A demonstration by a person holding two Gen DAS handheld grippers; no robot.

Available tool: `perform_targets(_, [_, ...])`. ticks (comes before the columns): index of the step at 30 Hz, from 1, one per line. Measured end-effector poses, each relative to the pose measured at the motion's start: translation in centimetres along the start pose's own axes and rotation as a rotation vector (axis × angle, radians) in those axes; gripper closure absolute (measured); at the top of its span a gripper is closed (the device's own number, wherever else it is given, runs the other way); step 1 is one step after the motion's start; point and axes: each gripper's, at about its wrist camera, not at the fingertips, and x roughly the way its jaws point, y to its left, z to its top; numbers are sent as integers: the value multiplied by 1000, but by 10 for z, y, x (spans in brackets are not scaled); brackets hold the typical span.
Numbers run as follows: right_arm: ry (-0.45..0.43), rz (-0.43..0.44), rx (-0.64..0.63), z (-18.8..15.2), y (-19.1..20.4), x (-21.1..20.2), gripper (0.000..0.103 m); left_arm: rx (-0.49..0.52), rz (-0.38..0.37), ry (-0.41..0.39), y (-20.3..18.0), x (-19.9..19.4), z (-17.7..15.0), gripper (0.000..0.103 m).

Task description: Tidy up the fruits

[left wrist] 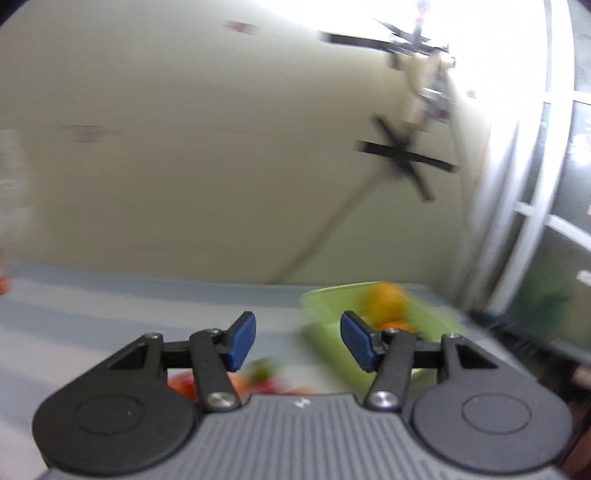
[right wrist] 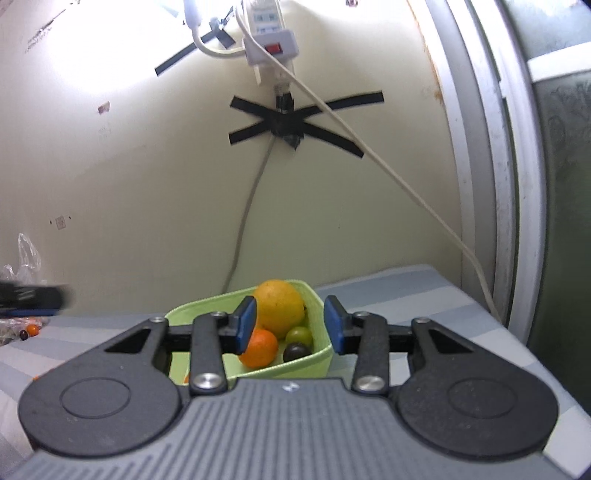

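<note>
A light green basket (right wrist: 314,363) stands on the striped table near the wall. It holds a large yellow-orange fruit (right wrist: 279,308), a small orange (right wrist: 262,349), a small green fruit (right wrist: 299,335) and a dark round fruit (right wrist: 296,351). My right gripper (right wrist: 290,328) is open and empty, just in front of and above the basket. My left gripper (left wrist: 297,341) is open and empty, left of the basket (left wrist: 325,306); this view is blurred. Red, orange and green fruits (left wrist: 258,380) lie on the table under its left finger.
Small loose fruits (right wrist: 31,329) and a plastic bag (right wrist: 22,258) lie at the far left of the table. A blurred dark object (right wrist: 33,295) reaches in from the left. A power strip (right wrist: 271,35) and cables hang on the wall. A window frame (right wrist: 491,184) stands at right.
</note>
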Motion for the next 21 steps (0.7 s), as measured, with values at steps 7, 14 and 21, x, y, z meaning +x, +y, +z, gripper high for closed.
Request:
perform_targets(7, [32, 112, 3, -3, 29, -22, 60, -35, 163, 67, 69, -39, -47, 51])
perform_targets(14, [194, 260, -190, -40, 121, -27, 61, -26, 88, 109, 74, -14, -61, 50])
perform_targets(21, [287, 306, -320, -56, 186, 6, 61, -21, 60, 125, 76, 16, -60, 45])
